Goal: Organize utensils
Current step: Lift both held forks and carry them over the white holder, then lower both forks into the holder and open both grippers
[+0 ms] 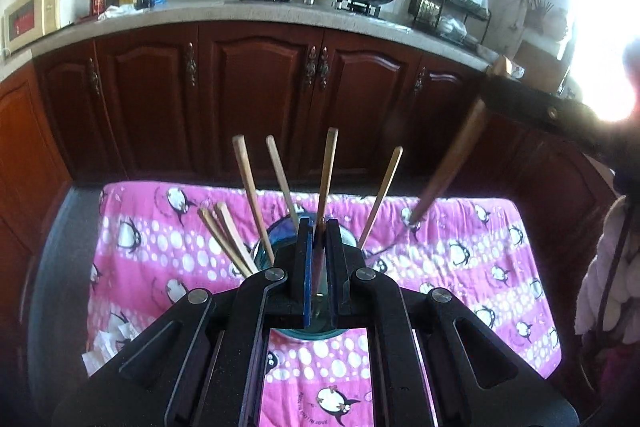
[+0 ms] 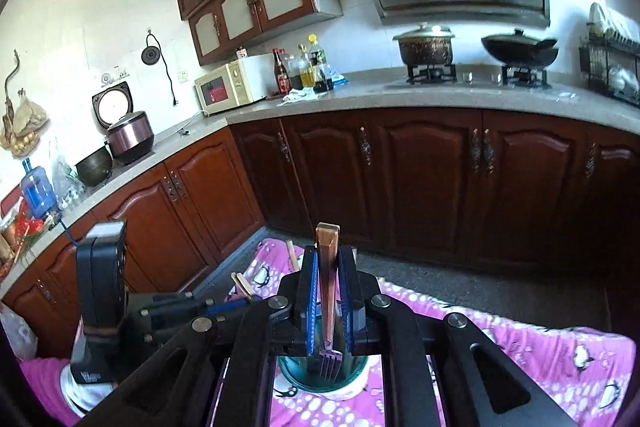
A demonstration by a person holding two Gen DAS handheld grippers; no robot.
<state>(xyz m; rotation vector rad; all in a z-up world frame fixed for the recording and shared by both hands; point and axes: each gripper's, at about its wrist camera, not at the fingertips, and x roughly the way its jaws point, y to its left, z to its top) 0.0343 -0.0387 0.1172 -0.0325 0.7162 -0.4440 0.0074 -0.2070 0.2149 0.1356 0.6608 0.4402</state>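
1. The left gripper (image 1: 318,227) pinches one slim wooden chopstick (image 1: 329,163), its pads pressed together on the lower shaft, with the stick rising almost straight above the round blue-green glass cup (image 1: 320,334) that sits on the pink penguin-print cloth (image 1: 460,259).
2. Five other pale wooden chopsticks (image 1: 250,187) lean outward from that cup in a loose fan, so the holder is already crowded.
3. The right gripper (image 2: 328,307) pinches a fork with a reddish-brown wooden handle (image 2: 327,259). Its metal tines point down just above the cup (image 2: 292,379) mouth, and the handle stands between the blue pads.
4. In the left wrist view the fork (image 1: 444,171) hangs off to the right of the cup, over the cloth.
5. Risk, as I judge it: the pinched chopstick is thin and held near one end, so a small wrist roll could swing it into the leaning sticks and knock them out.
6. The cup looks light and stands on soft cloth. A sideways push from either tool could tip it.
7. The two grippers work close together above one small opening and could collide.
8. If the fork is let go while off-centre, its tines could catch the rim and it could fall onto the cloth.
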